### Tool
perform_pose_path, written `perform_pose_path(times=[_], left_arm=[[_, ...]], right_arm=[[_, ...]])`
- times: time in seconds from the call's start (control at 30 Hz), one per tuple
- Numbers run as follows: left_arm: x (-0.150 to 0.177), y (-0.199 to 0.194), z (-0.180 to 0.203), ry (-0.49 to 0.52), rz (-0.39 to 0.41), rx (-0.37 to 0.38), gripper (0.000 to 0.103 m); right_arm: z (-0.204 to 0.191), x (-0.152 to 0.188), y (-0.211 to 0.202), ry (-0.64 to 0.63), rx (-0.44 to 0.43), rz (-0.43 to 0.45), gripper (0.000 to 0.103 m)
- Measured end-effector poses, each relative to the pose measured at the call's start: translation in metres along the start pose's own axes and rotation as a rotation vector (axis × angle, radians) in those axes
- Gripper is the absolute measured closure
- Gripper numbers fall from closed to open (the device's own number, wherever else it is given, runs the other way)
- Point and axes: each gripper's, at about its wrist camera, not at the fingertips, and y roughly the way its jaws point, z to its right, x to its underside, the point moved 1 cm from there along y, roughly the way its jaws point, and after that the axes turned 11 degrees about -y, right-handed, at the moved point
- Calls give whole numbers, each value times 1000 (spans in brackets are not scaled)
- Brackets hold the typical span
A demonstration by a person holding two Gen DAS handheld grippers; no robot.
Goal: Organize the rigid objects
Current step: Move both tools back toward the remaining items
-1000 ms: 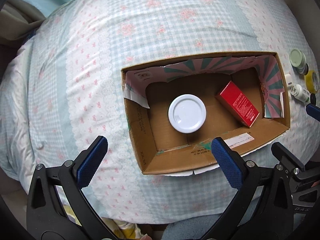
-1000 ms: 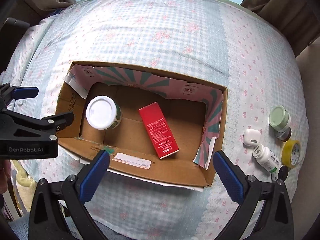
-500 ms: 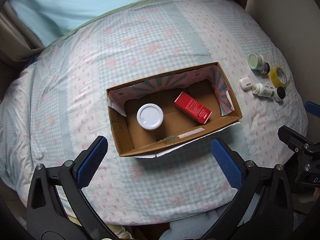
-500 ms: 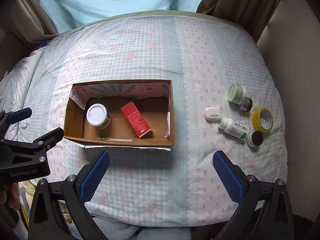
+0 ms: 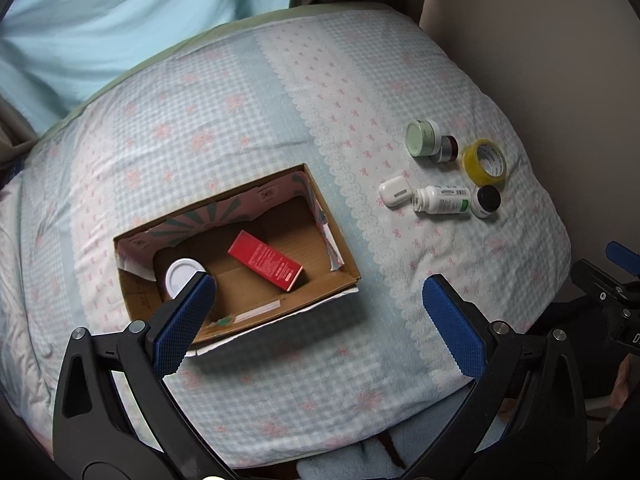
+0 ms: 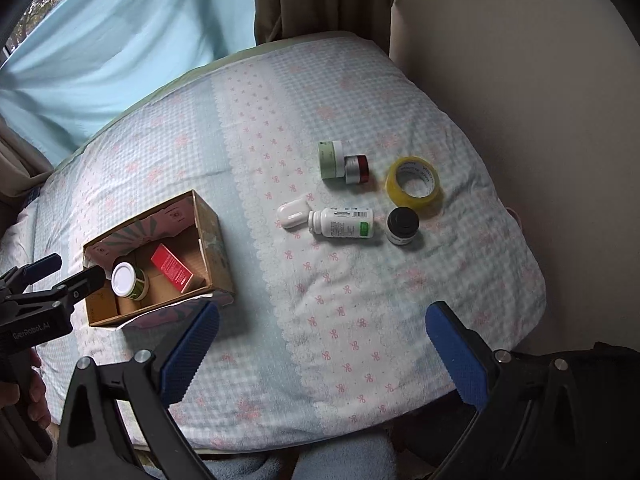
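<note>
Left gripper's blue pad is covering part of the white-lidded jar inside the cardboard box; bottle label print is reading too small.

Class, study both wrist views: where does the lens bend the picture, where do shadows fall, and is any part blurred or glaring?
Left wrist view: fisheye bows the bed edges into a dome, dark vignette in the corners; the cardboard box casts a soft shadow on its near side. Right wrist view: same bowing; the yellow tape roll and white pill bottle stay sharp; soft daylight through the blue curtain, no harsh glare.
</note>
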Motion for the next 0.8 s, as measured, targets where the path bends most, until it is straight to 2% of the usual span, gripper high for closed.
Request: perform_pose_path(times=[0.27, 0.47, 0.63, 0.8], left_arm=[[-45, 40, 73, 17, -35, -42, 0], [-83, 91, 127, 53, -80, -62, 0], [-109, 146, 165, 73, -144, -77, 0], [-125, 199, 196, 138, -166, -103, 0]], right_arm=[[83, -27, 46, 75, -9, 7, 0], [133, -55, 94, 163, -20, -1, 0], [155, -72, 146, 199, -27, -47, 0], [166, -75, 198, 245, -52, -56, 0]])
